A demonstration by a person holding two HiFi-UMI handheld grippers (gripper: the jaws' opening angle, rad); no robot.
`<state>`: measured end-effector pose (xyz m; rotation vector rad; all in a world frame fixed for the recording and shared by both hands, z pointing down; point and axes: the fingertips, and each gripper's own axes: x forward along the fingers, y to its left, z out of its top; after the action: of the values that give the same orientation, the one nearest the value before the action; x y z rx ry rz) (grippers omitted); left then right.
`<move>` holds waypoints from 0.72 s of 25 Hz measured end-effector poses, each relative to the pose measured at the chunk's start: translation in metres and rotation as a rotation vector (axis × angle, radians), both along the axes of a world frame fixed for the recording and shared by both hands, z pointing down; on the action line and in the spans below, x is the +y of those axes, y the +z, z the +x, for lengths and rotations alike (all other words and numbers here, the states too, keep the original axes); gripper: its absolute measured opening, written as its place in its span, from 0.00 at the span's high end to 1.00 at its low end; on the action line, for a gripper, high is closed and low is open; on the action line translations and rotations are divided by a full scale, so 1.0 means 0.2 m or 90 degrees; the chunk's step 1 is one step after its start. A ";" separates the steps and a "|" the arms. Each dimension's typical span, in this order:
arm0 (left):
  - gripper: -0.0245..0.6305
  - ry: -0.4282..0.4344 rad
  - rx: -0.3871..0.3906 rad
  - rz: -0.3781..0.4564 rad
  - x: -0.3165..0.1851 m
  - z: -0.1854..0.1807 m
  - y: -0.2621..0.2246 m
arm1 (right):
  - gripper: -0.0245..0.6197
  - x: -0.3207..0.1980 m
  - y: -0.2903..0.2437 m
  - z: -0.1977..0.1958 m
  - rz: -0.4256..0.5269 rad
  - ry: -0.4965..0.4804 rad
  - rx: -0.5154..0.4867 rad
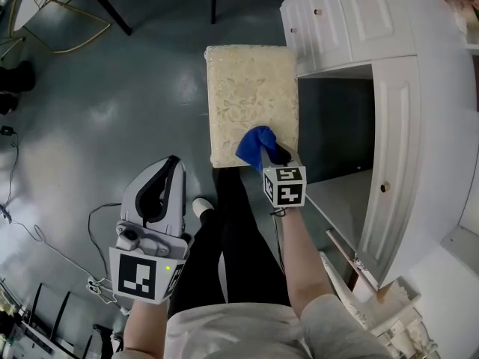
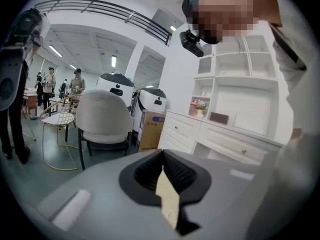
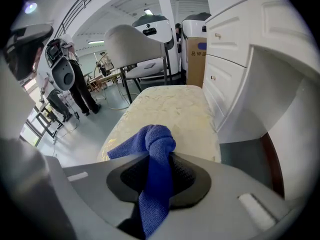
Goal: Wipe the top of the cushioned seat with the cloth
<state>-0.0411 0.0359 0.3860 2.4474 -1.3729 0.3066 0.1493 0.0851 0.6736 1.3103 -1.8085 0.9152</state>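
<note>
The cushioned seat (image 1: pixel 251 88) is a cream, patterned rectangular pad standing on the grey floor beside a white cabinet. My right gripper (image 1: pixel 275 155) is at the seat's near right corner, shut on a blue cloth (image 1: pixel 256 144) that bunches out past the jaws and rests on the cushion. In the right gripper view the cloth (image 3: pixel 157 144) hangs knotted between the jaws of the right gripper (image 3: pixel 159 176), with the seat (image 3: pixel 170 109) stretching away beyond it. My left gripper (image 1: pixel 168 172) hovers over the floor left of the seat, jaws together, holding nothing; in its own view, the left gripper (image 2: pixel 162 171) points toward the room.
A white cabinet (image 1: pixel 352 13) with drawers and an open dark recess flanks the seat's right side. The person's black-trousered legs (image 1: pixel 239 238) and a white shoe (image 1: pixel 200 206) are just below the seat. A gold wire chair (image 1: pixel 45 13) and cables (image 1: pixel 45 241) lie left.
</note>
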 end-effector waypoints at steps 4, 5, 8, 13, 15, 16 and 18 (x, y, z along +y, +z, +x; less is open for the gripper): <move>0.98 0.009 -0.001 -0.001 0.00 0.03 0.01 | 0.82 0.01 0.00 0.12 0.003 0.026 0.011; 0.98 0.010 -0.002 -0.002 0.00 0.04 0.01 | 0.82 0.01 0.00 0.15 0.003 0.032 0.013; 0.98 0.017 -0.001 -0.003 0.00 0.06 0.01 | 0.82 0.02 0.00 0.24 0.001 0.050 0.023; 0.98 0.021 -0.002 -0.001 -0.01 0.07 0.01 | 0.82 0.03 0.02 0.38 -0.009 0.096 0.042; 0.98 0.021 -0.001 -0.001 -0.01 0.06 0.01 | 0.82 0.04 0.02 0.44 -0.016 0.117 0.044; 0.98 0.021 -0.002 -0.001 -0.01 0.06 0.01 | 0.82 0.05 0.03 0.45 -0.019 0.121 0.043; 0.98 0.022 -0.004 -0.004 0.00 0.05 0.01 | 0.82 0.05 0.03 0.46 -0.020 0.122 0.043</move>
<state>-0.0310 0.0353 0.3890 2.4692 -1.3322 0.3250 0.2409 0.0951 0.6795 1.4964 -1.6322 0.9844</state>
